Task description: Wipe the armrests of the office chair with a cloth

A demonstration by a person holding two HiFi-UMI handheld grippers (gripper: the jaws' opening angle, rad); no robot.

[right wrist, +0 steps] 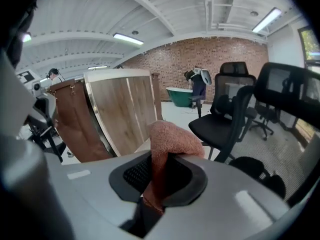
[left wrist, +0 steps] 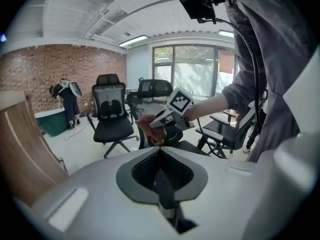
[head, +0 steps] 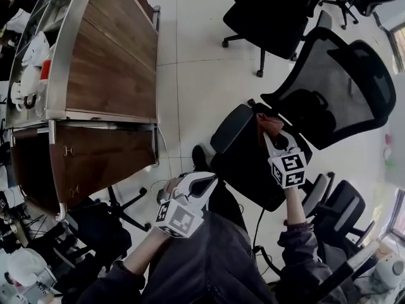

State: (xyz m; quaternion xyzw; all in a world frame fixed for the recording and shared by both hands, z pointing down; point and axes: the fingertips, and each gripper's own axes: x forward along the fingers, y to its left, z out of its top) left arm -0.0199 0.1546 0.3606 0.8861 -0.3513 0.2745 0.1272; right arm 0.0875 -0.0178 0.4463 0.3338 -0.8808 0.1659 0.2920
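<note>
Right tool [head: 271, 139] was clamped on the orange cloth [head: 273, 124] just beside the office chair [head: 335, 94] armrest [head: 231, 126], left tool [head: 201, 183] closed and empty, so best bet was pressing it flat along the whole pad.

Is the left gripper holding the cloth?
No, the cloth sits clamped in the right gripper; the left gripper is shut and empty.

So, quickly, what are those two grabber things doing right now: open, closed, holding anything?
Left gripper: closed, nothing between its jaws.
Right gripper: closed on the salmon-pink terry cloth.
</note>
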